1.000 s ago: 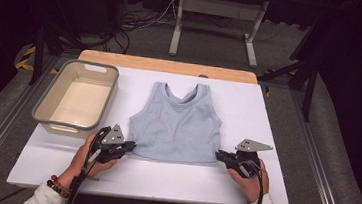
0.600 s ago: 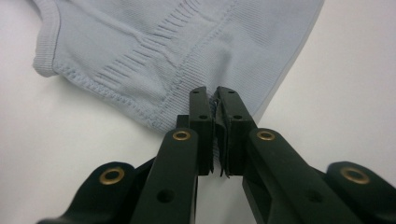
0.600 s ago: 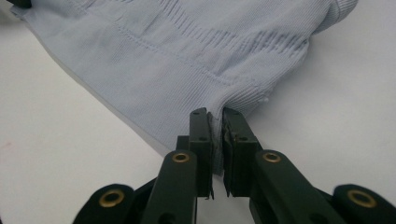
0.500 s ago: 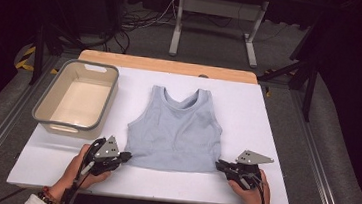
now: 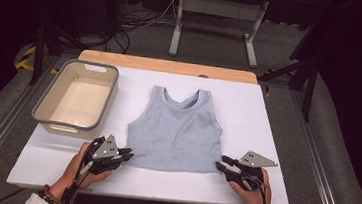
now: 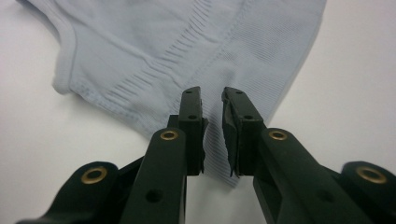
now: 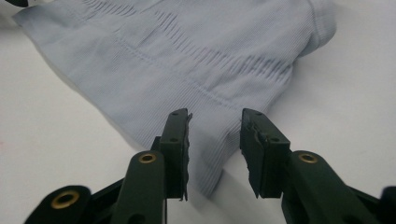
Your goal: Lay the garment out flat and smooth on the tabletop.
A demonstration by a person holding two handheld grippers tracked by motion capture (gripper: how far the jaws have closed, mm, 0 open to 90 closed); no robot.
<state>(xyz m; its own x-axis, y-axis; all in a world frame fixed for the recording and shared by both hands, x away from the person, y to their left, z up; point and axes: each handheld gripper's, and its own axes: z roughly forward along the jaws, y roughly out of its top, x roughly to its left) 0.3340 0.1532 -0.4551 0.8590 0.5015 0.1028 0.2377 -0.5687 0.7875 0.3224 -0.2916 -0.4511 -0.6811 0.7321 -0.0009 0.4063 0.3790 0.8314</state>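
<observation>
The top (image 5: pixel 176 131) is a light, soft knit piece, pale blue, and it lies flat in the middle of the white table (image 5: pixel 268 115), with the neck away from the person and the hem near the two grippers. I judge that it weighs almost nothing and has no stiffness, so it will sag and fold when it is lifted at one point only. The ribbed hem band looks thicker than the body, and the two hem corners are the good places to hold, one for each gripper, because the cloth stays spread between them. It is not fragile, but thin cloth can slip out of a weak pinch.

The left gripper (image 6: pixel 212 100) sits over the left hem corner with its jaws a little apart; they have just been opening, and the corner lies between them without pressure. The right gripper (image 7: pixel 215 121) is at the right hem corner, jaws spread wider, also just opened, with the corner loose between them.

Compared with a second ago, the hem lies nearer to the person and the top is stretched flatter, while both grippers were pressed on the corners then. The bin (image 5: pixel 76 97) stays at the left of the top
</observation>
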